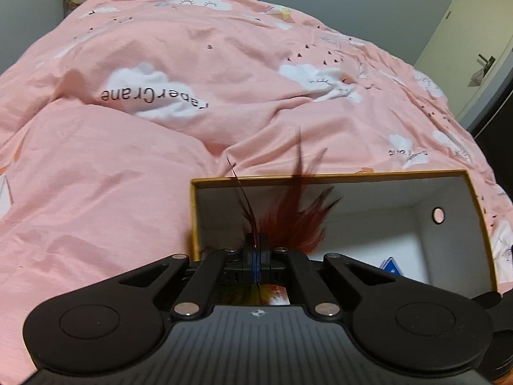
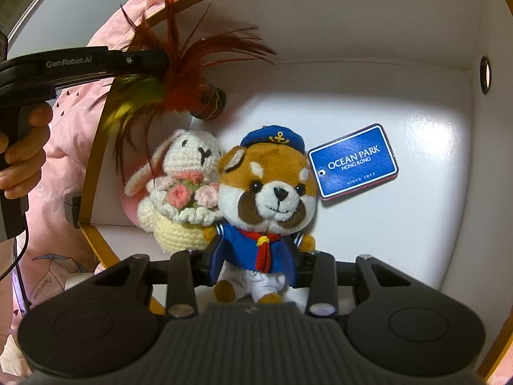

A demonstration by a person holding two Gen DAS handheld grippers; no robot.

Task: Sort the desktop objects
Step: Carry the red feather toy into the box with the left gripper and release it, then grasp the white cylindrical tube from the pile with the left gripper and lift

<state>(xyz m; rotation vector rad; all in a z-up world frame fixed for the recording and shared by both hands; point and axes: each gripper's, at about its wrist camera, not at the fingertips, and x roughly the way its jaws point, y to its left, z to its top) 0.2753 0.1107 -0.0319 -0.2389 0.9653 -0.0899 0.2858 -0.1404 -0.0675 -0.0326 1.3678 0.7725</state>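
Rust-red and green feathers of a feather toy [image 2: 173,73] fan out from the left gripper [image 2: 160,61], whose jaws are clamped together on it in the upper left of the right wrist frame, above the left rim of a white-lined cardboard box [image 2: 352,48]; its long axis runs roughly upright, red tips pointing up. At lower centre the right gripper [image 2: 256,266] grips a sailor-suited plush dog [image 2: 266,199] by the body, head toward the top of the frame. A crocheted rabbit [image 2: 182,189] leans against the dog's left side, inside the box on a pink quilt [image 1: 160,128].
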